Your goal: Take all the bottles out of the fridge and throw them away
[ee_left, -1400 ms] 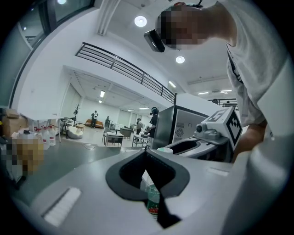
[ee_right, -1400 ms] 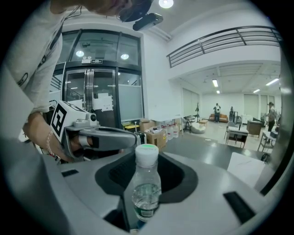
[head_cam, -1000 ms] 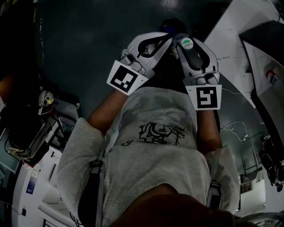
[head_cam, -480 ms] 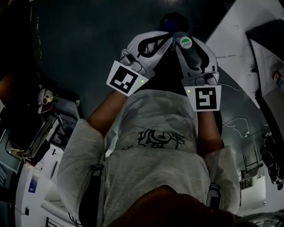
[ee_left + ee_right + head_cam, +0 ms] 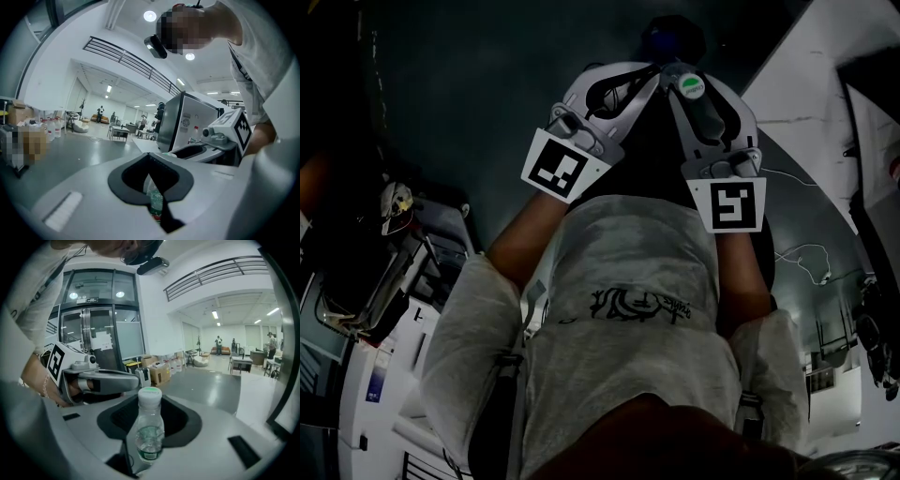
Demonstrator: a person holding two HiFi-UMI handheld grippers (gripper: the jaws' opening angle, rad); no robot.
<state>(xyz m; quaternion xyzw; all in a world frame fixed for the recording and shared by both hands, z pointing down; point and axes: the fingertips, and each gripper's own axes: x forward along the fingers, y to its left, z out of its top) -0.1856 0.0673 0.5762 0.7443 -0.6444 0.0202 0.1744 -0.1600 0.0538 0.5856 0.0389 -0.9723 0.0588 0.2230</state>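
Trainee: Where are the bottles at this point?

Supervisor: Both are in hand. Each tool carries one, side by side in front of the person's chest, above the dark floor (image 5: 469, 84). The right tool (image 5: 696, 82) is closed on the capped bottle (image 5: 150, 427). Its pads sit on the lower body around the label, and the neck and white-green cap stand free above them. The left tool (image 5: 642, 80) is clamped on the second bottle (image 5: 155, 202). Only a strip of clear plastic and green label shows between its pads.

Trainee: How will they handle?

Supervisor: I'd judge them light. They are small and made of clear plastic, and the capped one looks nearly empty, though I can't be sure of the level. Thin walls like that are smooth and give under pressure, so a hard squeeze dents them and a loose one lets them slide.

Trainee: So where is the best hold?

Supervisor: Across the straight body, below the shoulder, as the right tool has it. The label band should add some friction. Avoid the cap and neck, because the bottle would likely swing.

Trainee: Is a bin in sight?

Supervisor: A dark rounded shape (image 5: 670, 37) lies just past the tool tips in the head view. It's too dim to tell what it is.
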